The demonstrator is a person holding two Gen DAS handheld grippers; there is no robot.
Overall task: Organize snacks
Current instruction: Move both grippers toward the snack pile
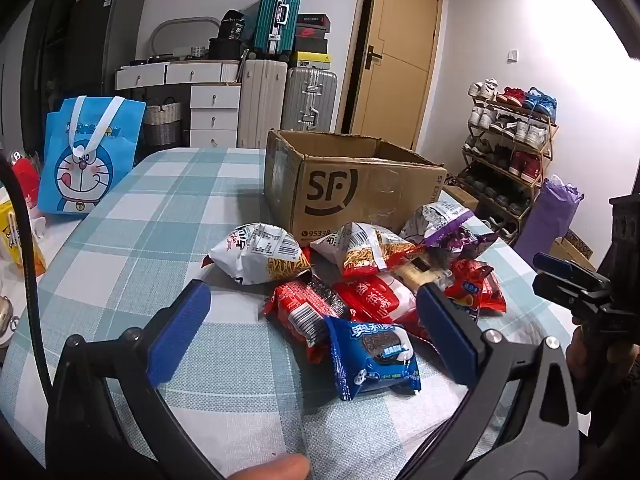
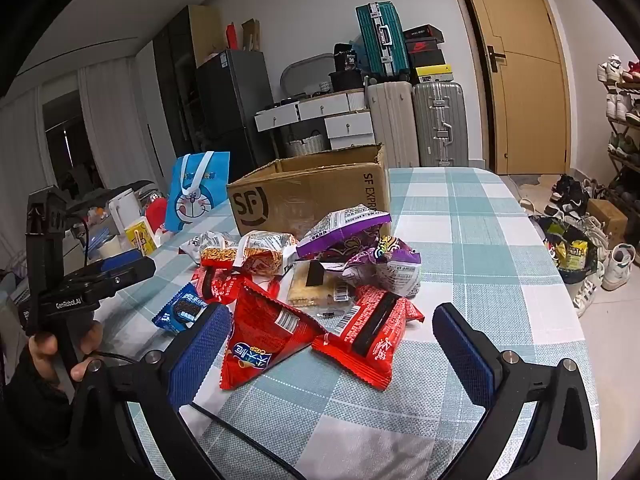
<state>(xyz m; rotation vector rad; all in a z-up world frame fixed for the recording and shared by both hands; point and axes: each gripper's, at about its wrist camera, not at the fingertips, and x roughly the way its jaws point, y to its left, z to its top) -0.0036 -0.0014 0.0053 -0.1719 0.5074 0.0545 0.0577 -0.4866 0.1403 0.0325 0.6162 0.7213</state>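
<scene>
Snacks sit in a loose pile on the checked tabletop [image 1: 132,208], right in front of the open cardboard box [image 1: 360,192], nothing boxed yet as far as I can see (box interior is hidden from both views).

Left hand-held gripper [image 1: 316,332]: jaws spread wide, empty, angled down over the near edge of the pile. Blue cookie pack [image 1: 372,356] lies between its pads, not touched. Right hand-held gripper [image 2: 340,356]: also wide open, empty, with the red triangular chip bag [image 2: 264,336] and red flat pack [image 2: 368,340] between its pads.

My read on doing the first pick well:
- Take top, outer items first. Blue cookie pack for left, red flat pack for right. Both lie loose at the pile's edge.
- Red chip bag touches the right gripper's left pad region and overlaps neighbours; closing there likely drags two items.
- Pinch across the short width, on the crimped seam or flat body. Puffed bags like the noodle snack bags [image 1: 260,256] will squash or slip if gripped mid-belly.
- Purple bags [image 2: 352,240] lean against the box wall; leave until the front is cleared.
- Lift clear of the box rim before release; the torn flap edge could snag a wrapper.
- Keep the two grippers apart; they are near each other over the pile.
</scene>
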